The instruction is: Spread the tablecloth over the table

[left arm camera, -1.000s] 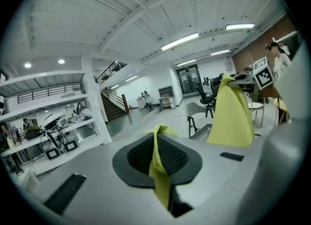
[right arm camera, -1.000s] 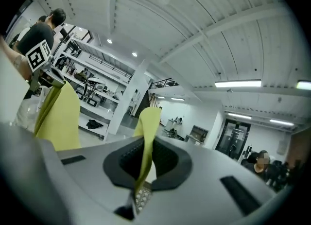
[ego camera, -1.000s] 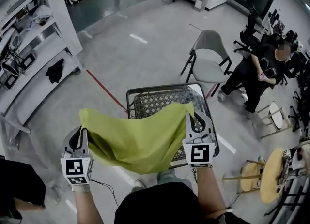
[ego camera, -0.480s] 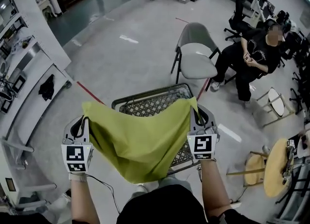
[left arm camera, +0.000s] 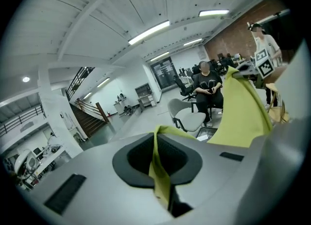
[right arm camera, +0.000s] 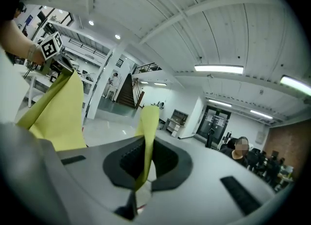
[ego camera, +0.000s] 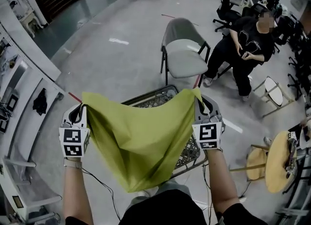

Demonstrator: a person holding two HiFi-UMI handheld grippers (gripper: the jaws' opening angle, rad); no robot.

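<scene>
My left claw [ego camera: 81,110] and right claw [ego camera: 199,103] are each clamped on a top corner of the soft yellow-green fabric tablecloth [ego camera: 141,141]. It sags between them, above the dark wire-mesh desk [ego camera: 188,152]. I judge it light and limp, so corner pinches suit it.

Your tablecloth [ego camera: 141,141] is plain yellow-green. Beneath it the table [ego camera: 156,99] shows a dark lattice pattern. Either side of it, your left gripper [ego camera: 82,108] and right gripper [ego camera: 198,101] are grey with black-and-white square markers.
</scene>
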